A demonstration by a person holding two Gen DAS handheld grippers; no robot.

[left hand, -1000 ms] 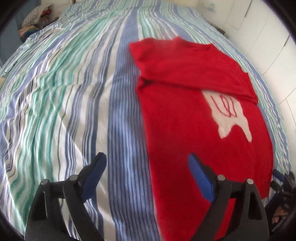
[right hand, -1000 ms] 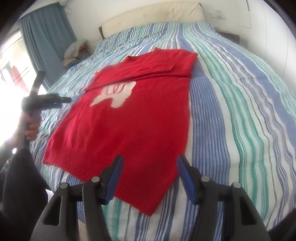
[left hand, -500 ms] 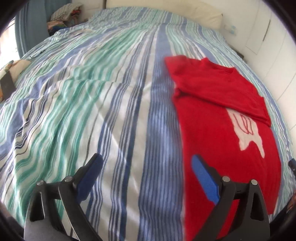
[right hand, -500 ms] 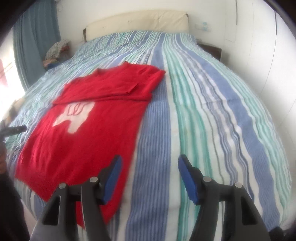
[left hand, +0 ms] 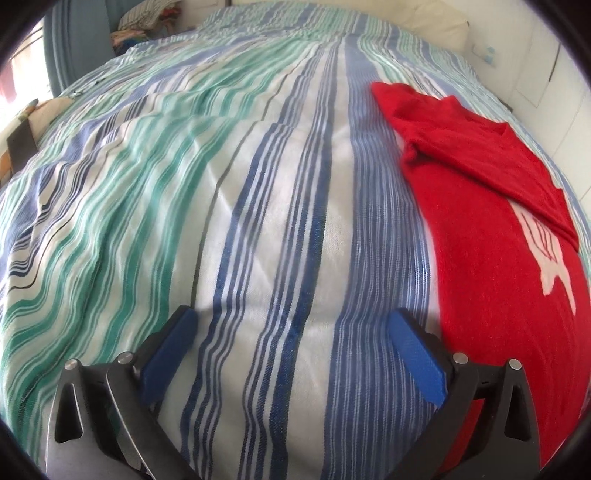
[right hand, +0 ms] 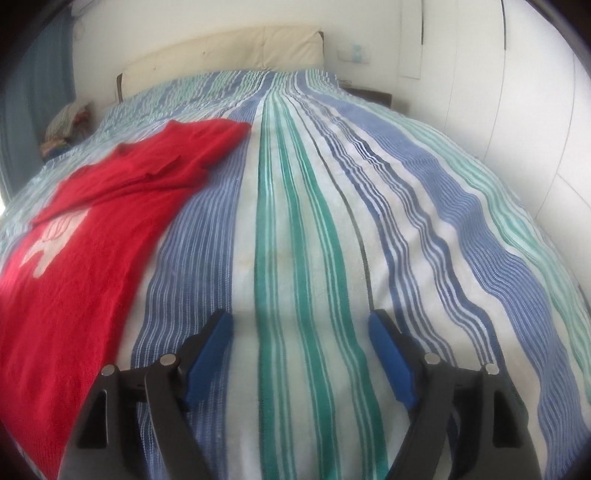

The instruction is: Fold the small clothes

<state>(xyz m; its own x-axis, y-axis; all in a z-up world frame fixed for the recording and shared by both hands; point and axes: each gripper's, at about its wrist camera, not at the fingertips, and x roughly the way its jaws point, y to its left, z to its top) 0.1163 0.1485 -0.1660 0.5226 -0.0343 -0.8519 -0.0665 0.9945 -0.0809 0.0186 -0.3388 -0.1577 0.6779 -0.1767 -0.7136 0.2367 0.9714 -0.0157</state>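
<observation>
A red knitted sweater (left hand: 491, 236) with a white motif lies flat on the striped bedspread, its sleeves folded across the chest. In the left wrist view it fills the right side; in the right wrist view the sweater (right hand: 85, 229) fills the left side. My left gripper (left hand: 291, 332) is open and empty over bare bedspread, left of the sweater's edge. My right gripper (right hand: 301, 325) is open and empty over bare bedspread, right of the sweater's edge.
The striped bedspread (right hand: 332, 206) covers a wide bed with a cream headboard (right hand: 229, 48). White wardrobe doors (right hand: 517, 92) stand on the right. A pile of clothes (left hand: 147, 18) and a blue curtain lie at the far left.
Both grippers have swung outward off the sweater: the left one to the left, the right one to the right. Both stayed open. The sweater has not moved.
</observation>
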